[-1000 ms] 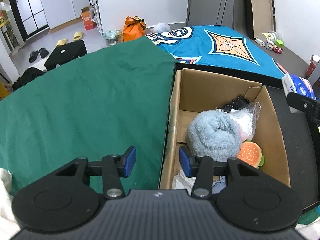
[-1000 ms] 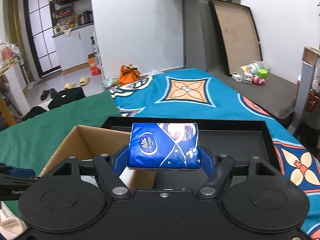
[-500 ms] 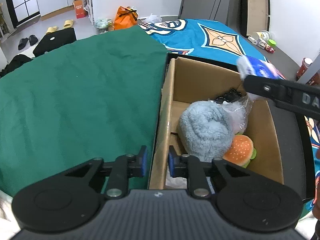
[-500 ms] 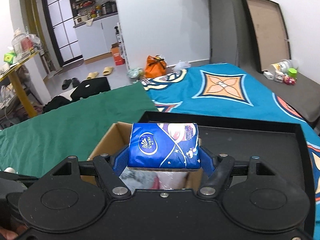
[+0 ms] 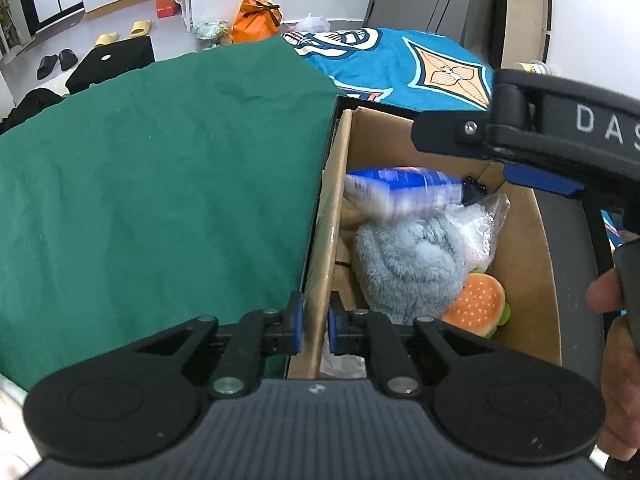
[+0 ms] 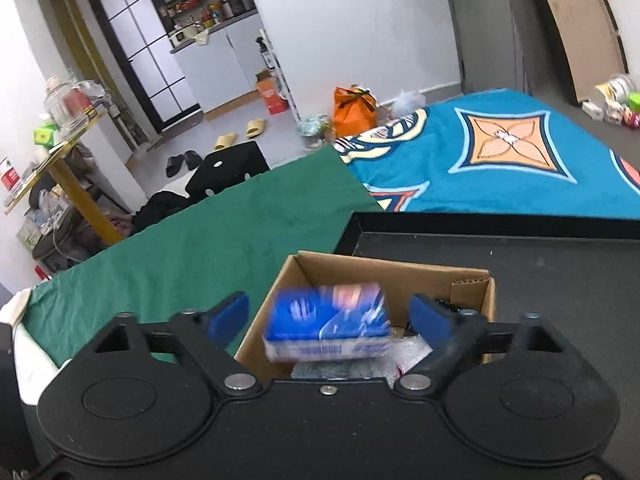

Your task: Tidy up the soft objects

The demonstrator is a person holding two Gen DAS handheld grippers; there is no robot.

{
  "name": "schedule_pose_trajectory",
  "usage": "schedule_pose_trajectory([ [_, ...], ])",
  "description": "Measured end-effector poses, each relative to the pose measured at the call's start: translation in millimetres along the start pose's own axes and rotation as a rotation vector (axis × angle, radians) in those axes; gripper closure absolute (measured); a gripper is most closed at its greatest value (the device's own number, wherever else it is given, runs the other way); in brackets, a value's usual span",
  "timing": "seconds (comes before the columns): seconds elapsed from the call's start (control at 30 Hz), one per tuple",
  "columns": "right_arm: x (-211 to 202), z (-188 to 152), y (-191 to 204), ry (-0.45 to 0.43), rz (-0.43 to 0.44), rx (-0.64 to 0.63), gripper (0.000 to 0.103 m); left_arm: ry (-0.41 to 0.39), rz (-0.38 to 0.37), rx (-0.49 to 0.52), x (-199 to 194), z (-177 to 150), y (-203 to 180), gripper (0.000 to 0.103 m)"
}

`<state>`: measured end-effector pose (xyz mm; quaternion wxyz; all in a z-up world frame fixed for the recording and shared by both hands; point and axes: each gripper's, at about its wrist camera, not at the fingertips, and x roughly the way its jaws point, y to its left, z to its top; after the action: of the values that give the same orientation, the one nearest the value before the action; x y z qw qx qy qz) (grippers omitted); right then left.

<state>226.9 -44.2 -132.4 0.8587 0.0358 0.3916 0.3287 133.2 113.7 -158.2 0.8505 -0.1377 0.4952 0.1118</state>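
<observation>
Tissue pack [image 6: 328,322] (blurred) over cardboard box [image 6: 394,274], btwn right gripper [image 6: 331,318] fingers, untouched.

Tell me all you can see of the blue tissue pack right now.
The tissue pack is a soft rectangular packet in glossy blue plastic wrap with white print, motion-blurred. It lies roughly level, inside the cardboard box, above the grey plush. The right hand-held gripper has just been opening; its pads stand clear of the pack.

Blue tissue pack [image 6: 328,322], green cloth [image 5: 160,168]
</observation>
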Motion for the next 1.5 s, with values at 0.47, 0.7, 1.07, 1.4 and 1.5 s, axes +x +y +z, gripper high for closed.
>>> schedule_pose_trajectory([
  [0.47,-37,-17,-31,0.005,-0.079,0.079,0.014,-0.047,0.053,0.073,-10,4,-13,0.091],
  [0.7,-69,-22,-45,-0.022,-0.131,0.125,0.014,-0.063,0.122,0.160,-17,3,-28,0.085],
  [1.07,-116,-25,-56,-0.058,-0.184,0.165,0.008,-0.087,0.136,0.236,-59,4,-47,0.043],
  [1.4,-151,-35,-55,-0.099,-0.222,0.169,0.000,-0.104,0.097,0.339,-92,-14,-70,0.033],
  [1.5,-162,-38,-54,-0.110,-0.226,0.151,0.000,-0.110,0.065,0.324,-101,-17,-72,0.031],
])
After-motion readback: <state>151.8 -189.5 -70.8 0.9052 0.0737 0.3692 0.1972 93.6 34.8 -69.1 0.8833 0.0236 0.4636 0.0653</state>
